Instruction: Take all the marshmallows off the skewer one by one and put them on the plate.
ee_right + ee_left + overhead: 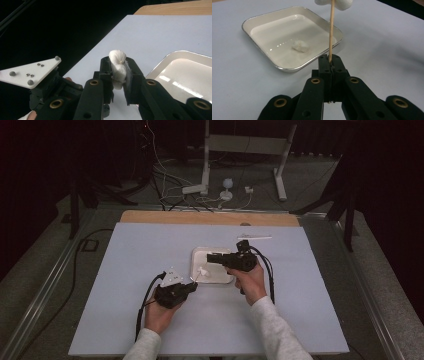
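White marshmallow (117, 68) in right claw (117, 75), skewer (331, 30) in left claw (331, 65), tray (259, 23) nearby.

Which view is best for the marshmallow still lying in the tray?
Left gripper view: the loose marshmallow lies unobstructed in the white tray. In the high view, the tray is small and the right gripper overlaps it. The right gripper view catches a tray corner.

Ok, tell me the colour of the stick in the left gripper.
Light tan wood; the stick shows best in the left gripper view.

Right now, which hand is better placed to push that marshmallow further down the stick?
The right gripper: it already squeezes the marshmallow. The left gripper only clamps the skewer steady.
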Available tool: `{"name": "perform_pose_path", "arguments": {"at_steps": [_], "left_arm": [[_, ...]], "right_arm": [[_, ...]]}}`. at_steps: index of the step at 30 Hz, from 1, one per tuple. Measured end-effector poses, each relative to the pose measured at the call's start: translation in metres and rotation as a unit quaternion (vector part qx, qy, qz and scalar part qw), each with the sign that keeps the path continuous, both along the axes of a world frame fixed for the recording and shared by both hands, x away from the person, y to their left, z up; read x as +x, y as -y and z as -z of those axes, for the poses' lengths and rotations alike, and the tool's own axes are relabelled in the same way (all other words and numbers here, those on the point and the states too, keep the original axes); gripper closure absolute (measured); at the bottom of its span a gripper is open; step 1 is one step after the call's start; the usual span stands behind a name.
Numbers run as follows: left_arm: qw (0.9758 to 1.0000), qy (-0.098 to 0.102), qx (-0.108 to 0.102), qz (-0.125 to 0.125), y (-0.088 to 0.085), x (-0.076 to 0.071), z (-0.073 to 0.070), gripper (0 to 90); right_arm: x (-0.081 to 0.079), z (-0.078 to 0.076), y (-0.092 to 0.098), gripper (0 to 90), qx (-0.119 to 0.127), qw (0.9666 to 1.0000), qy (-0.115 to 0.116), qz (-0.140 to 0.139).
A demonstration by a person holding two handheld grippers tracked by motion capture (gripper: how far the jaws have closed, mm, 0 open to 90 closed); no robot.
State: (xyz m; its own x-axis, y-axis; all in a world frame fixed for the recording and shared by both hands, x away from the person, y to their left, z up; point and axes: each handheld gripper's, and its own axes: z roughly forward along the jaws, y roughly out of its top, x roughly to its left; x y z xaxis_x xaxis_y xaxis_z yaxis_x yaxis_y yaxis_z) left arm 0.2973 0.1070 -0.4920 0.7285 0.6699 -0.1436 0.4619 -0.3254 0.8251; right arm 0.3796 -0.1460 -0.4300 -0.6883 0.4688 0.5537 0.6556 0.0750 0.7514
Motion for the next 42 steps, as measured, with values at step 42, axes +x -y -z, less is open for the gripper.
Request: {"name": "perform_pose_path", "arguments": {"at_steps": [42], "left_arm": [[0.9992, -0.017, -0.027, -0.024, -0.011, 0.003, -0.003, 90.0]], "right_arm": [[0.013, 0.030, 0.014, 76.8, -0.112, 0.9923, 0.004, 0.053]]}}
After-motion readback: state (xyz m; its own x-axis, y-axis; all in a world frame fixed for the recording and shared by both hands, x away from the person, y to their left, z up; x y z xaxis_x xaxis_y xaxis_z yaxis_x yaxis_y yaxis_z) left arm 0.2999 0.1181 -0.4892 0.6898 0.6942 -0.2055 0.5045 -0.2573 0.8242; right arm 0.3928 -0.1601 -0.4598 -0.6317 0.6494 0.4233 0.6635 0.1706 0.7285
